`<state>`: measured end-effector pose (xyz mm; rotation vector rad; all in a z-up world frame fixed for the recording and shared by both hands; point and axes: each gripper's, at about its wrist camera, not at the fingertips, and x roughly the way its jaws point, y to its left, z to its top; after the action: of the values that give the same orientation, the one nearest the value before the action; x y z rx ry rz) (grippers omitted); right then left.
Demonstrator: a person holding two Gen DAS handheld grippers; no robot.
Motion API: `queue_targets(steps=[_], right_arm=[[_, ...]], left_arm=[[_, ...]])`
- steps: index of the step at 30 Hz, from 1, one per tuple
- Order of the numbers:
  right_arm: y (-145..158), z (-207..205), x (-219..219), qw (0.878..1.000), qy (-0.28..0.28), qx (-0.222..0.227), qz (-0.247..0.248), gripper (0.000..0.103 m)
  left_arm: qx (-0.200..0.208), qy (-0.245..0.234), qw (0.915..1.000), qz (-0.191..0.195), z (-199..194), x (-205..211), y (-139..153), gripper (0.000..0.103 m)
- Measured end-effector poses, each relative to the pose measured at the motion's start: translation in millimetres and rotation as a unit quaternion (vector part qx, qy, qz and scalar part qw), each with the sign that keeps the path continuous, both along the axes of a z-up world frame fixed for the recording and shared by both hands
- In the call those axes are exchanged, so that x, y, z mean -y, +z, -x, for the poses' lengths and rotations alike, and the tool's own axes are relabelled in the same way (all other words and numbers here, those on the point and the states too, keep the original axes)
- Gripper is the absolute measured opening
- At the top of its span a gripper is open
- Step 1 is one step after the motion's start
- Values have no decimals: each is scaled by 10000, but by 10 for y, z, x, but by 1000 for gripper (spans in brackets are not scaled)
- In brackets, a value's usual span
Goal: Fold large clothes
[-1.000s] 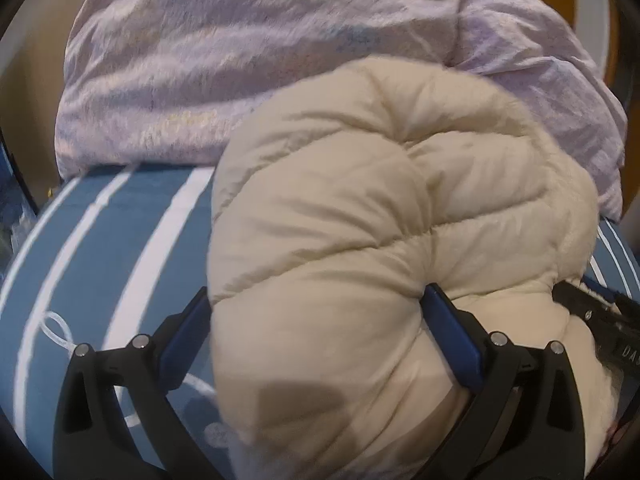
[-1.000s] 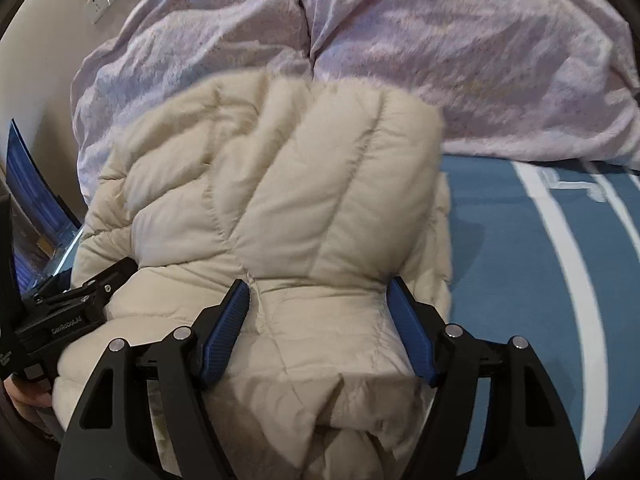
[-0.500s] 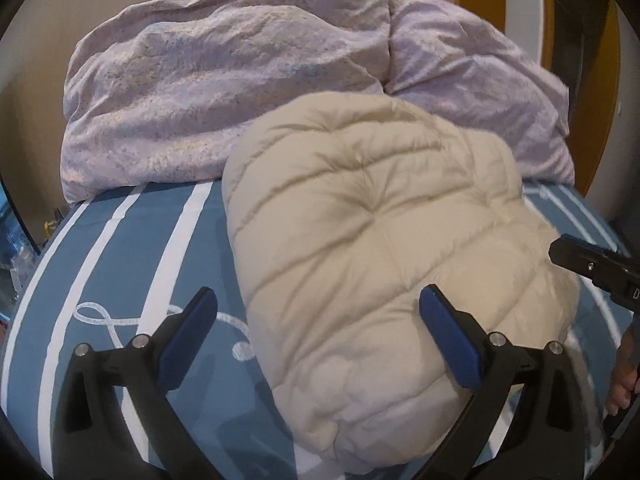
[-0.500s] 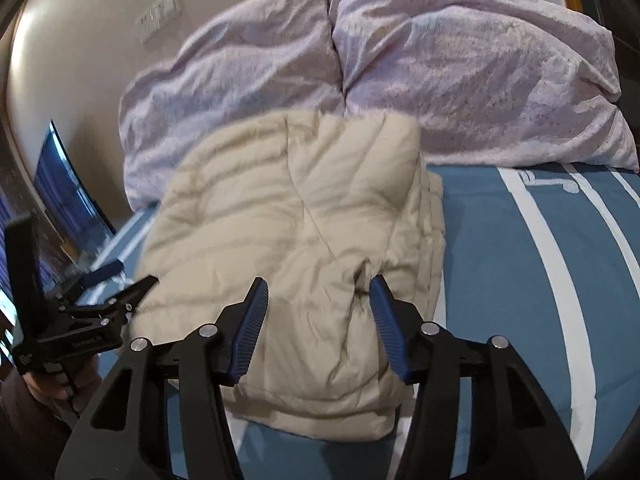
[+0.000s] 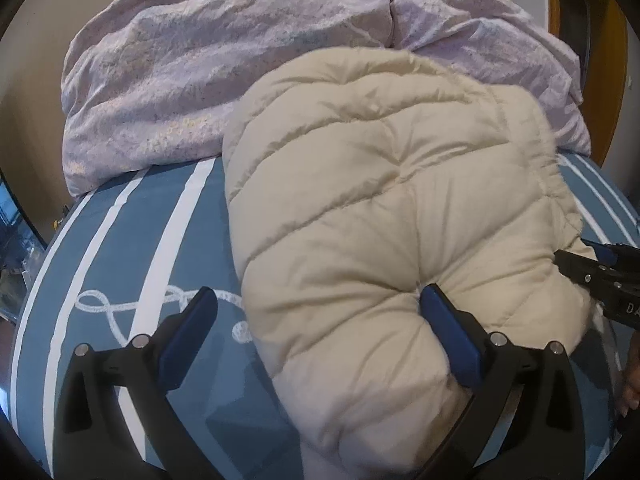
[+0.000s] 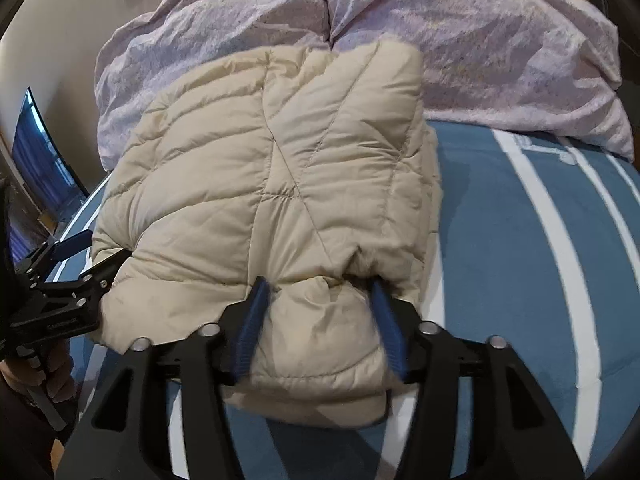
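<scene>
A cream quilted puffer jacket (image 5: 380, 216) lies folded into a thick bundle on the blue bed cover (image 5: 168, 240). My left gripper (image 5: 320, 316) is open; its right finger presses into the jacket's near edge and its left finger stands over bare cover. In the right wrist view the jacket (image 6: 272, 184) fills the middle. My right gripper (image 6: 318, 312) is open, its fingers set around a bunched near fold of the jacket. The left gripper also shows at the jacket's left edge (image 6: 92, 256); the right gripper shows at the right edge of the left wrist view (image 5: 592, 264).
A crumpled lilac duvet (image 6: 460, 28) is heaped behind the jacket against the wall. The blue cover with white stripes (image 6: 540, 240) stretches to the right of the jacket. A screen (image 6: 44, 160) stands off the bed's left side.
Both grippers drew back from the jacket, then came in again. The left fingers stand as wide as before; the right fingers are narrower than a second ago and now straddle a near fold.
</scene>
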<state>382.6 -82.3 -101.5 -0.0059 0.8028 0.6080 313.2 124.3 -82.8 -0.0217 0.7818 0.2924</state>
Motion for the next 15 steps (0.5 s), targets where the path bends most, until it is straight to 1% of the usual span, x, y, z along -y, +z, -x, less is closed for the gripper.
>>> queue_targets(steps=[1, 2, 4, 6, 8, 10, 12, 15], right_arm=[[45, 53, 21, 9998, -133, 50, 103, 96], [82, 95, 44, 9996, -206, 96, 151, 102], [158, 206, 97, 9997, -160, 165, 60, 102], [228, 318, 125, 9992, -275, 237, 162, 102], [299, 469, 140, 9979, -430, 356, 343, 102], [353, 617, 158, 9973, -462, 439, 370, 102], [393, 754, 172, 9971, -438, 483, 389, 102], [445, 995, 213, 9976, -314, 522, 330, 102]], left_arm=[[46, -27, 10000, -21, 71, 21, 33, 101], [97, -34, 9999, -51, 152, 44, 70, 101], [194, -35, 9998, -54, 278, 77, 138, 101], [293, -32, 9996, 4, 416, 101, 198, 101], [422, 19, 9990, 126, 606, 120, 267, 101], [571, 72, 9980, 260, 801, 139, 326, 101], [679, 140, 9970, 357, 953, 153, 366, 101], [814, 302, 9944, 607, 1219, 163, 409, 101]])
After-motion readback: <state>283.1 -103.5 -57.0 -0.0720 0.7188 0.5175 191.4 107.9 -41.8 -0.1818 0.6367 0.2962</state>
